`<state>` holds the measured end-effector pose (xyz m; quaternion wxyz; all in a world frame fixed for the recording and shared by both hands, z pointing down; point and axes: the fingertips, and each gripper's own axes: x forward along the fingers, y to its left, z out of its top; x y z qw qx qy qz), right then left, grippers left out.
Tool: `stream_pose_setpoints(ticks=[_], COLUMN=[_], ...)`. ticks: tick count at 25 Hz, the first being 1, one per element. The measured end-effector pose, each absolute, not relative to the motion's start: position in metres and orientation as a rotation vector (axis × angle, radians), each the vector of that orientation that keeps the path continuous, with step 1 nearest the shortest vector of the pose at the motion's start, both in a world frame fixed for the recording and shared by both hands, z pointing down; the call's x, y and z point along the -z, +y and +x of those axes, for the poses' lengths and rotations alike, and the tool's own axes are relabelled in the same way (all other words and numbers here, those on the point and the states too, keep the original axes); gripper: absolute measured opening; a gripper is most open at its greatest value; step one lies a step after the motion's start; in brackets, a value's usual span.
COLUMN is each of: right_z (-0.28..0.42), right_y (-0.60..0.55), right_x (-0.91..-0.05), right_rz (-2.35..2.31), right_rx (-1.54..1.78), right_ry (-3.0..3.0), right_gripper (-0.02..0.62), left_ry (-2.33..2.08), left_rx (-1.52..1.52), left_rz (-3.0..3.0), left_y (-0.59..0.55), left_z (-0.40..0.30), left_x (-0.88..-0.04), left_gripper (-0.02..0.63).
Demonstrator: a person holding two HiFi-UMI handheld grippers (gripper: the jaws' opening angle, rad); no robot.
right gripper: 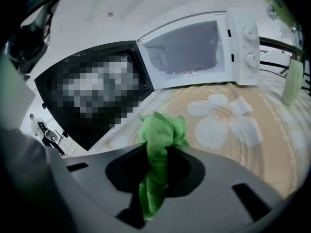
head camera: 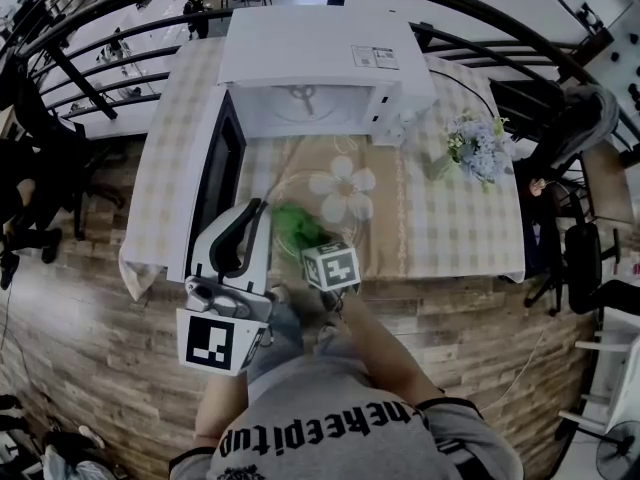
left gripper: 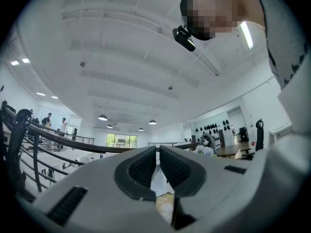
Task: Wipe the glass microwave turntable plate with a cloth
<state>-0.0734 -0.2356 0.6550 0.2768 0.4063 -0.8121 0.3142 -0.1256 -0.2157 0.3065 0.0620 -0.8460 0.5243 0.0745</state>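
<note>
My right gripper (right gripper: 163, 147) clamps its fingers on the crumpled green cloth (right gripper: 163, 130), just over the clear round glass turntable plate (head camera: 300, 190) lying on the worktop. My left gripper (left gripper: 157, 152) points upward, fingers together and empty, so I judge the unsteadied plate could skid.

There are 1 microwave (head camera: 320, 68), 1 glass plate (head camera: 295, 190), 1 cloth (head camera: 296, 224), 1 flower bunch (head camera: 478, 148) and 2 grippers (head camera: 256, 213) (head camera: 305, 238).

Open white microwave (head camera: 320, 58), blue flowers (head camera: 480, 148), checked tablecloth (head camera: 460, 230), wooden floor (head camera: 80, 313)
</note>
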Motion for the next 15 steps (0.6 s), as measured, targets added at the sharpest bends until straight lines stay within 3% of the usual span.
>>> stream_pose_setpoints(ticks=[15], right_z=[0.019], right_y=[-0.245], right_x=[-0.655], right_rz=[1.308], right_rx=[-0.819], right_ry=[-2.059], right_gripper=[0.074], left_ry=[1.570], left_rx=[-0.225], left_rz=[-2.571], left_y=[-0.206], left_z=[-0.107], left_x=[-0.305], left_gripper=[0.023])
